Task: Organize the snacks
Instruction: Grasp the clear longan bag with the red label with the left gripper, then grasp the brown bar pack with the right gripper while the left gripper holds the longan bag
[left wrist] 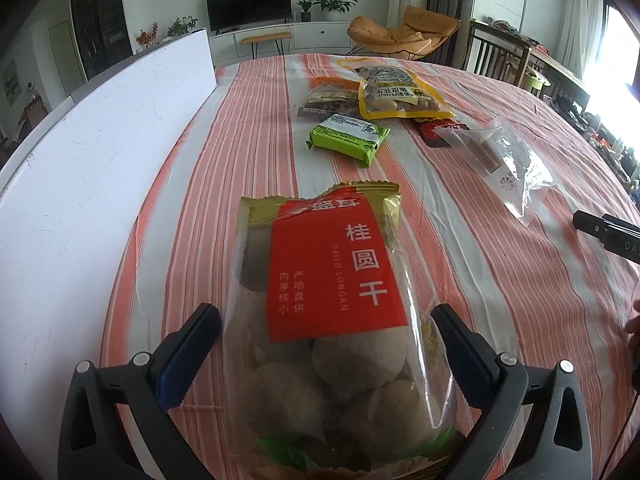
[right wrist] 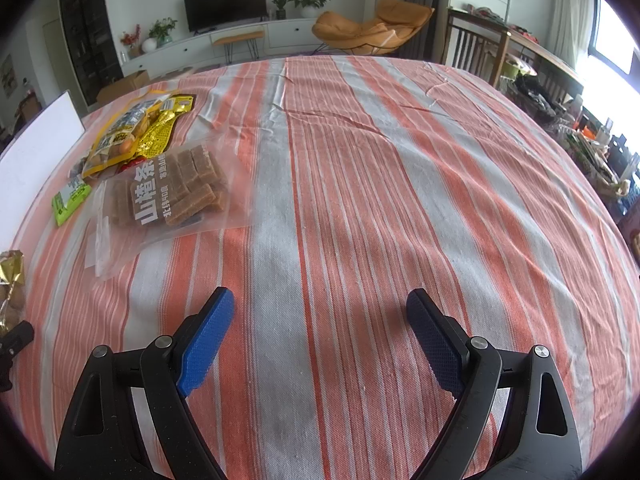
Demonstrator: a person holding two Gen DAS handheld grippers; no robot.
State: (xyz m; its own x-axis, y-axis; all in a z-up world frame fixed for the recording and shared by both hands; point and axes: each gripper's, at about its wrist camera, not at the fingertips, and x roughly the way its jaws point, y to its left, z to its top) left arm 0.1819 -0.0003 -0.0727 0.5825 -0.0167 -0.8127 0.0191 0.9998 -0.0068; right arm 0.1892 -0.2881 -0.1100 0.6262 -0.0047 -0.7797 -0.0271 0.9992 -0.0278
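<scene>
My left gripper (left wrist: 324, 316) is shut on a clear bag of dried longan (left wrist: 332, 320) with a red label, held above the striped tablecloth (left wrist: 460, 240). Ahead lie a green snack pack (left wrist: 347, 138), a yellow peanut bag (left wrist: 394, 92), a dark packet (left wrist: 324, 100), a red packet (left wrist: 438, 128) and a clear bag of hawthorn strips (left wrist: 504, 160). My right gripper (right wrist: 320, 312) is open and empty over bare cloth. In the right wrist view the hawthorn bag (right wrist: 176, 196), the yellow bag (right wrist: 136, 132) and the green pack (right wrist: 70, 200) lie at the left.
A white box or board (left wrist: 92, 152) stands along the table's left side. The right gripper's tip (left wrist: 604, 232) shows at the right edge of the left wrist view. A wooden chair (right wrist: 476, 48) stands past the far right of the table.
</scene>
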